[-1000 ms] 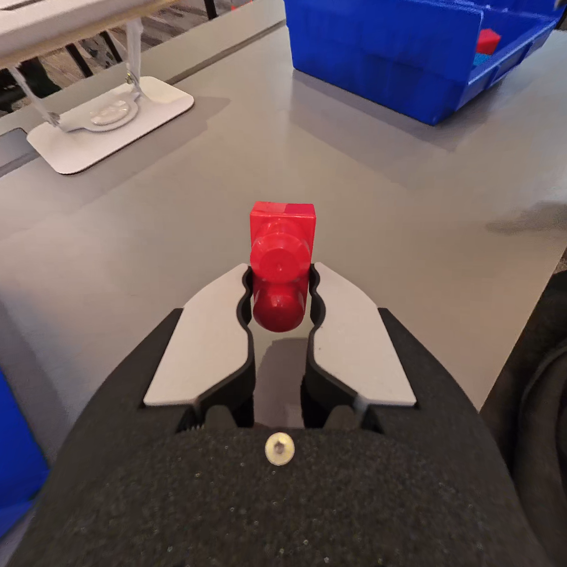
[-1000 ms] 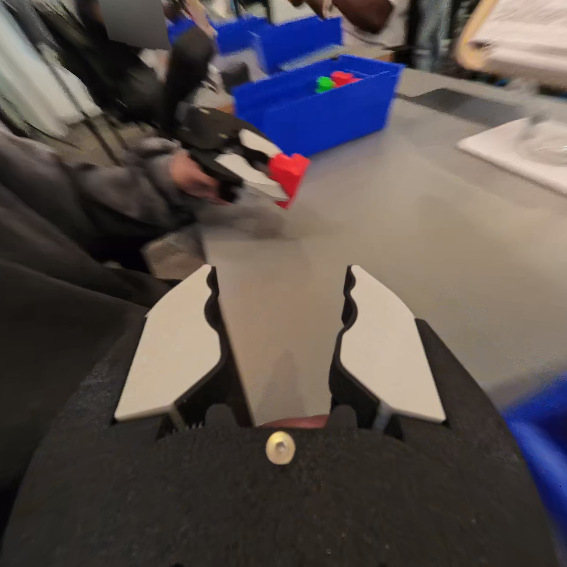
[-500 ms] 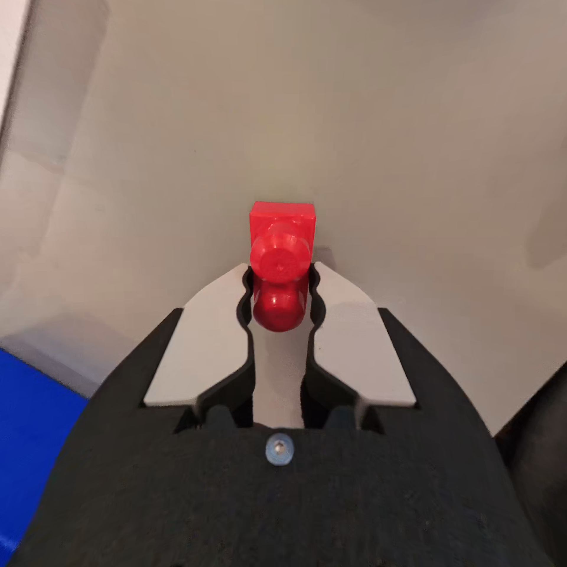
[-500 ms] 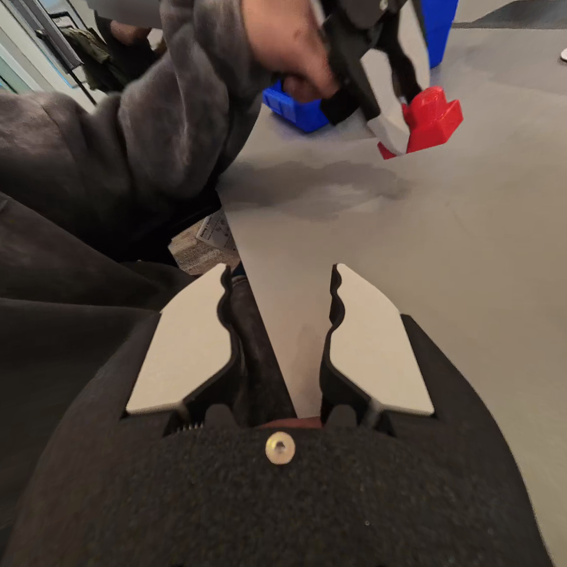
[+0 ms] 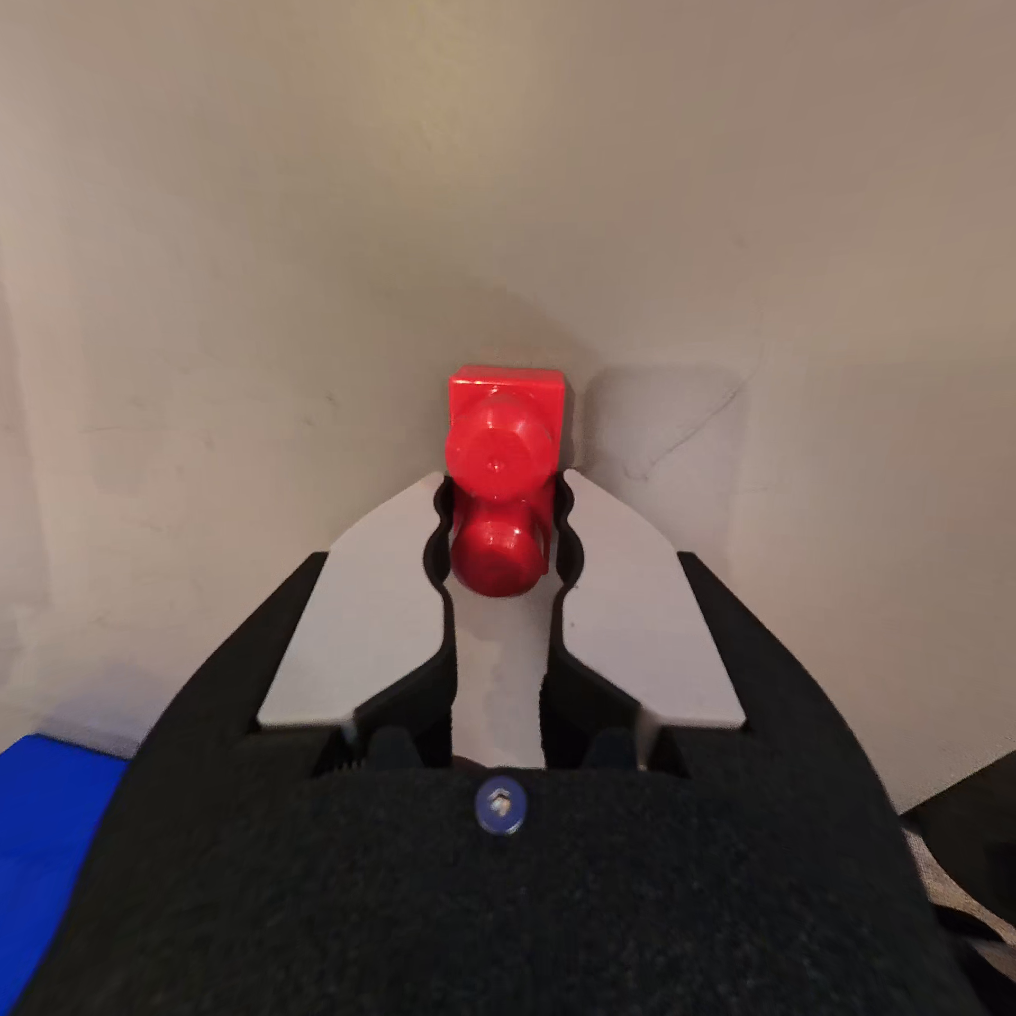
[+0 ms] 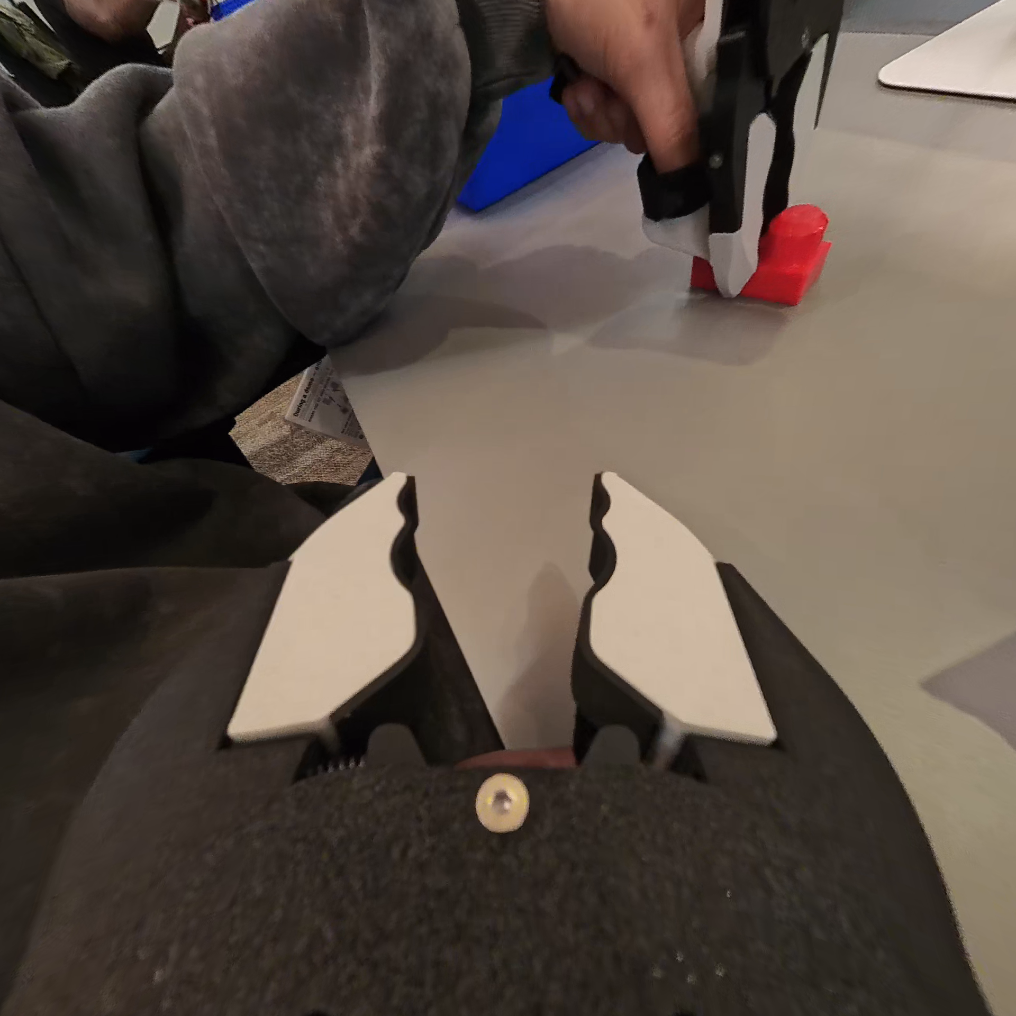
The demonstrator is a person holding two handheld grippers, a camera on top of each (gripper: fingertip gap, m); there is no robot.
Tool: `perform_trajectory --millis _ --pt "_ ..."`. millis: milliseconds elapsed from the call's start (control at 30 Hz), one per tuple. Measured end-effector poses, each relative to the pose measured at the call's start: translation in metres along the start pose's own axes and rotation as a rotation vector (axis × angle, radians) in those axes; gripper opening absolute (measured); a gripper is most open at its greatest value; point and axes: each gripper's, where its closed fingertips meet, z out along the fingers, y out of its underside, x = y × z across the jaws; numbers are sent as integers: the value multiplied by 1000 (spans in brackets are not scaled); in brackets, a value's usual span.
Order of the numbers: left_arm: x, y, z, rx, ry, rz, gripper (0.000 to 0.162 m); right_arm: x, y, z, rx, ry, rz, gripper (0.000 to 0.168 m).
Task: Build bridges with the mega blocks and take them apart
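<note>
Left gripper [image 5: 503, 489] clamping red block [image 5: 506, 434], table [image 6: 660, 440]

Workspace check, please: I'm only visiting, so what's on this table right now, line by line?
Surface: grey table, bare in the middle.
Job's things: red block on the table, studs up.
Clutter: blue bin; white base plate at the far edge.
Grippers: left gripper shut on the red block; right gripper open, empty.
Cables: nothing seen.
Surroundings: grey sleeve, printed sheet on the carpet below the table edge.
</note>
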Motion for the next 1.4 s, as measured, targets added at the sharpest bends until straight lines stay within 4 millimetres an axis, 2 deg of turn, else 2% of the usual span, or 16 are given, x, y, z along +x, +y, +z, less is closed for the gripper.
perform_trajectory --millis 67,167,300,400,500,600,667,733,833,1000,1100,1167,1233,1267,1400 --pt "1 2 -1 12 -9 12 36 4 1 1 -1 11 19 61" --pt "-4 6 -10 85 -64 -21 53 13 2 3 11 53 45 63" --pt "1 20 -43 347 -116 -155 57 28 1 1 25 149 67 68" --pt "24 39 -65 622 -177 -220 57 43 5 1 2 259 55 71" --pt "62 68 -73 843 -238 -312 51 53 6 6 -7 345 68 76" --pt "101 89 -67 927 -209 -422 45 56 -1 19 -1 405 82 82" --pt "114 97 -63 923 -222 -465 47 58 -12 32 7 456 50 86" --pt "122 96 -69 940 -201 -466 51 65 -24 47 -17 512 10 88" --pt "127 90 -77 977 -132 -468 52 74 -46 75 -54 546 -5 89" --pt "124 97 -79 994 -117 -477 51 114 -65 129 -129 572 63 88" --pt "117 102 -82 985 -172 -451 51 138 -67 153 -185 591 92 89" --pt "116 105 -82 976 -179 -443 51 150 -58 165 -243 605 111 89" --pt "116 106 -80 971 -169 -442 51 158 -45 172 -326 619 140 85" --pt "117 106 -80 969 -164 -441 51 159 -50 171 -315 629 111 76" --pt "115 108 -75 947 -169 -432 51 152 -67 160 -253 618 36 76"
